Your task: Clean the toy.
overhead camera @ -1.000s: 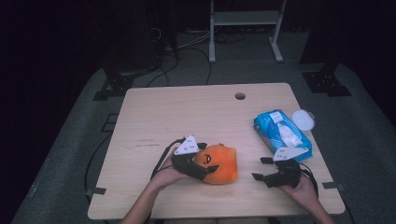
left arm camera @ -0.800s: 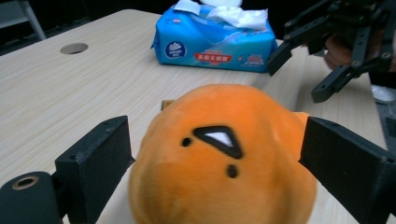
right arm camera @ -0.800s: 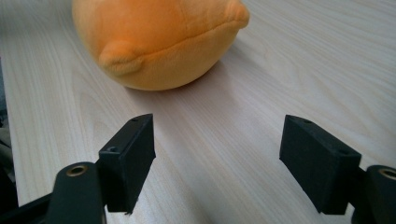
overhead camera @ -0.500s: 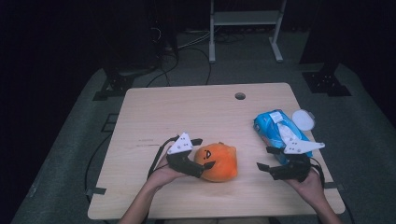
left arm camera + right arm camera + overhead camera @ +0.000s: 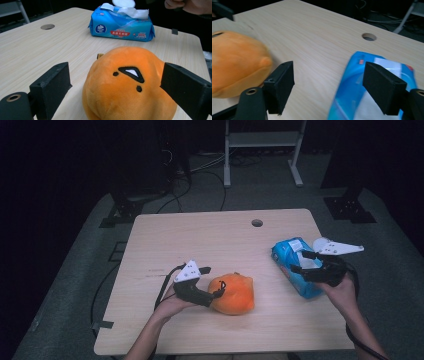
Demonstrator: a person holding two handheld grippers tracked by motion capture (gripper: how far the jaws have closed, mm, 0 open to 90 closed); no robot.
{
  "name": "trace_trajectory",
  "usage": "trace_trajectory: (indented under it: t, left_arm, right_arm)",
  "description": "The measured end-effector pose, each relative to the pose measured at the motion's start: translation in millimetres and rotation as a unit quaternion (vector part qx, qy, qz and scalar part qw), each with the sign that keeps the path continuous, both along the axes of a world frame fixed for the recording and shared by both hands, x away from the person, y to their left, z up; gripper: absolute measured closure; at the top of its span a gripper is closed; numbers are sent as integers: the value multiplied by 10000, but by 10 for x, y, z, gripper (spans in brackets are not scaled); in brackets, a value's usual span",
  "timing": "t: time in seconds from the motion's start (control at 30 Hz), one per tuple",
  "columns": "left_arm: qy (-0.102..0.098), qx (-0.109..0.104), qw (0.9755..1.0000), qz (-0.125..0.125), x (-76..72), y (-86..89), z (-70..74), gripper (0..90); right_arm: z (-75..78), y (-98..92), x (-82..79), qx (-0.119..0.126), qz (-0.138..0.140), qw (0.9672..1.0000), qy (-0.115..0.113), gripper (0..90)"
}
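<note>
Left hand-held gripper (image 5: 117,87) spread wide around toy (image 5: 127,85), not squeezing. Right hand-held gripper (image 5: 332,85) spread, hovering over wipes (image 5: 372,82). Toy may be slipping out if jaws are closing off-centre.

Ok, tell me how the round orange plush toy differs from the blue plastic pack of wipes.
The round orange plush toy is a soft dome with a stitched black face; the blue plastic pack of wipes is long, flat and printed. The toy sits between the open left gripper jaws; the pack has a white sheet sticking out. Both rest on the wooden table.
</note>
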State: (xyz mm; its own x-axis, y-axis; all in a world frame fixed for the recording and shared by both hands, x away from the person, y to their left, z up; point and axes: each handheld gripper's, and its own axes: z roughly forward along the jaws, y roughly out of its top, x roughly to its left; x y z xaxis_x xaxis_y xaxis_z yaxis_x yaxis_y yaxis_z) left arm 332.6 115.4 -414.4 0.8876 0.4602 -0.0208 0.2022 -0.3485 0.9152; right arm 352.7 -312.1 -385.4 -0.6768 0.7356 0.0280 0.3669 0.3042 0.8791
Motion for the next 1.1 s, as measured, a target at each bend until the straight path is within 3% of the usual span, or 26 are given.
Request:
trace_trajectory:
  t: [0.2, 0.4, 0.67, 0.77, 0.93, 1.03, 1.1]
  left_arm:
    - [-19, -1, 10000, -5, -11, -15, -3, 85]
    - [-2, 60, 10000, -7, -2, -33, -37, 86]
    - [11, 27, 10000, -7, -13, -12, -29, 86]
    - [4, 124, 9999, -43, -25, -31, -48, 86]
    - [41, 105, 9999, -52, -21, -37, -63, 86]
    - [52, 121, 9999, -52, -21, -33, -67, 86]
    - [63, 100, 9999, -65, -30, -24, -70, 86]
  right_arm:
    - [-34, -156, 123, -21, -281, 9996, 54, 275]
    - [-197, -304, 196, -162, -641, 9973, 309, 425]
    - [-358, -330, 262, -366, -925, 9933, 591, 599]
    - [-420, -331, 285, -348, -929, 9926, 704, 680]
    - [-445, -327, 274, -293, -905, 9922, 800, 811]
    - [-421, -345, 277, -316, -892, 9919, 848, 821]
    - [-343, -383, 249, -185, -912, 9925, 786, 827]
